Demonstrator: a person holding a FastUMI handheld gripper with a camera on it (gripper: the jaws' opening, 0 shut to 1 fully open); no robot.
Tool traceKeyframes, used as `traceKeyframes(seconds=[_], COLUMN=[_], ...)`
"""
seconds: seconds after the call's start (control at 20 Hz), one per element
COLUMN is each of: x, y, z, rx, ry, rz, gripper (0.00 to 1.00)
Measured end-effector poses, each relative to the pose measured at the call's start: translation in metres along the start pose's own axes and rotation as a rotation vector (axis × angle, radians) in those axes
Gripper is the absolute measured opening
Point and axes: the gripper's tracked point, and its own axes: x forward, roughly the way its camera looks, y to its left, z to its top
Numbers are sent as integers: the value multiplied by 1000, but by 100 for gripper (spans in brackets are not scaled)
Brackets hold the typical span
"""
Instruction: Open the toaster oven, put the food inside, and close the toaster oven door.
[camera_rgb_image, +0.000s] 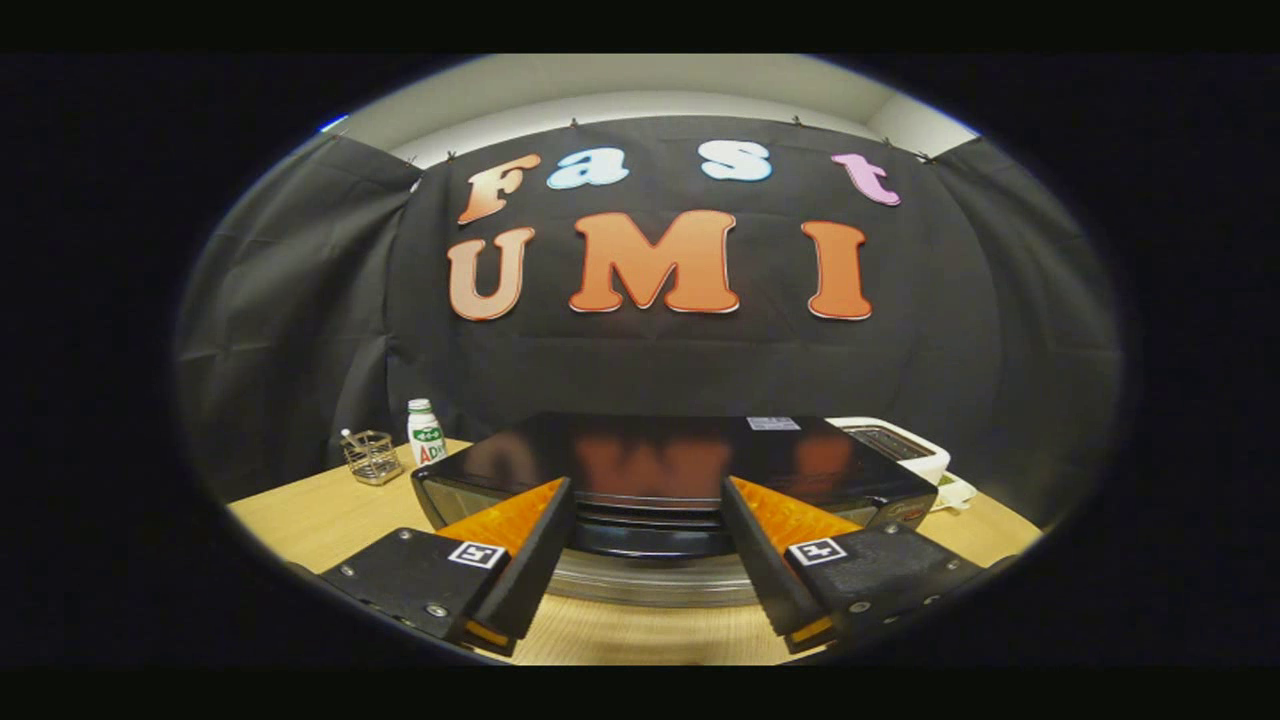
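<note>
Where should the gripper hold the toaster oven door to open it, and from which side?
Probably at the handle bar running across the top of the toaster oven door, approached from the front and slightly above. The open gripper already has one finger on each side of the bar's middle.

Recording booth: black cloth wall (300, 300), wooden table (320, 510), toaster oven (660, 465).

The scene is viewed from a single fisheye camera carried on the tool (647, 500), looking forward along its two spread fingers. The camera is held low over the desk (310, 515), near its front edge, and is faced toward the back edge and the booth wall. The toaster oven (670, 465) is seen from very close, slightly above its top.
</note>
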Motion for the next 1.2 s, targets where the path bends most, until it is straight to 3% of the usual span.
traceKeyframes(seconds=[0.1, 0.7, 1.05, 1.2], x=[-9, -90, -116, -116], y=[3, 23, 25, 16], z=[-3, -53, -107, -121], rx=[1, -43, 82, 116], ry=[-10, 86, 276, 334], rz=[14, 147, 261, 258], gripper=[78, 77, 77, 78])
